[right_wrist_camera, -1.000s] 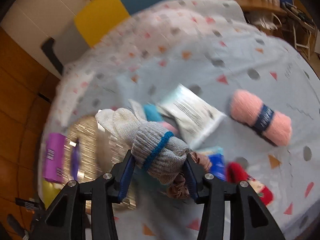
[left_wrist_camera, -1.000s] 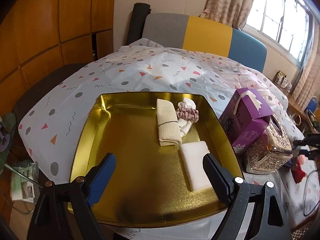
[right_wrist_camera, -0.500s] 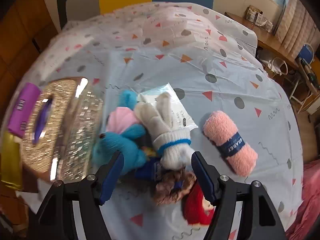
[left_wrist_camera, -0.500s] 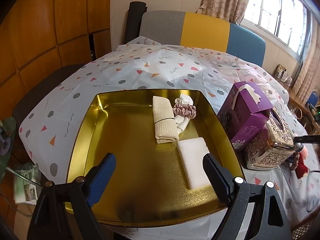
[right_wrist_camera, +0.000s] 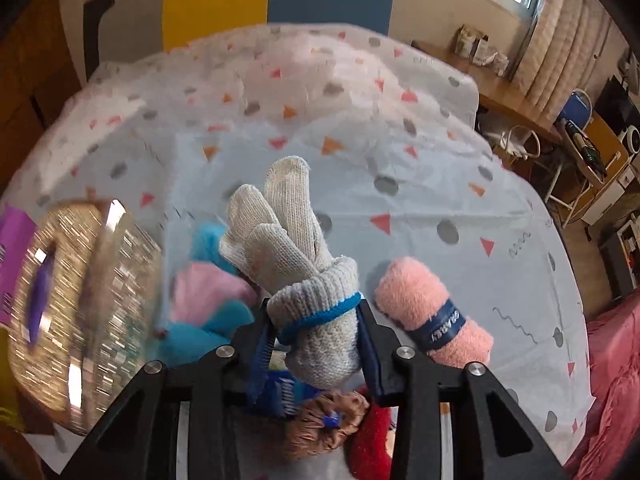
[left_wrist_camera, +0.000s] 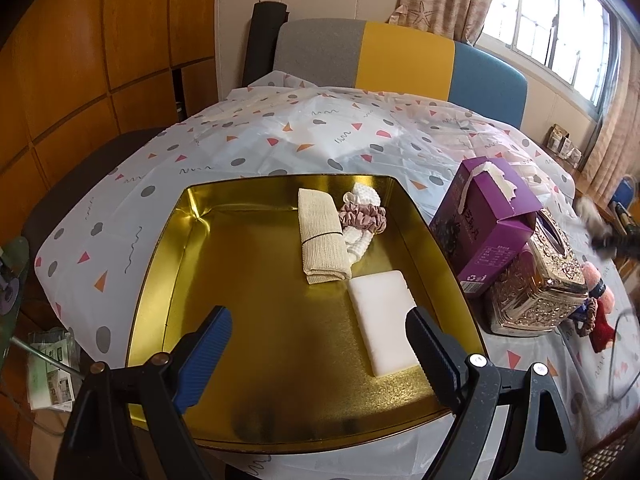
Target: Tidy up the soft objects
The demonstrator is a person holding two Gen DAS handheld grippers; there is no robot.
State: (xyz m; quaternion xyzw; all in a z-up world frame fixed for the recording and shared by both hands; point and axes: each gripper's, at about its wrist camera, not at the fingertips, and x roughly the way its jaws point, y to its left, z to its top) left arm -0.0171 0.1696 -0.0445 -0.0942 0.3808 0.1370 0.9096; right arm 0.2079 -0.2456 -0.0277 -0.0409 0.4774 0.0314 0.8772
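Observation:
My right gripper (right_wrist_camera: 316,328) is shut on a grey knitted glove bundle (right_wrist_camera: 296,264) with a blue band, held above a pile of soft things: a blue and pink plush toy (right_wrist_camera: 208,300), a brown scrunchie (right_wrist_camera: 324,420), a red plush (right_wrist_camera: 368,440) and a pink yarn roll (right_wrist_camera: 432,312). My left gripper (left_wrist_camera: 316,344) is open and empty over the gold tray (left_wrist_camera: 160,264). The tray holds a beige folded cloth (left_wrist_camera: 320,236), a pink scrunchie (left_wrist_camera: 362,216) on a white one, and a white sponge (left_wrist_camera: 384,316).
A purple tissue box (left_wrist_camera: 488,228) and a glittery gold tissue box (left_wrist_camera: 536,280) stand right of the tray; the gold box also shows in the right wrist view (right_wrist_camera: 76,300). A patterned tablecloth (right_wrist_camera: 400,160) covers the table. A chair (left_wrist_camera: 400,60) stands behind.
My right gripper has closed on the glove bundle and lifted it off the pile. My left gripper has stayed open over the tray, drifting slightly.

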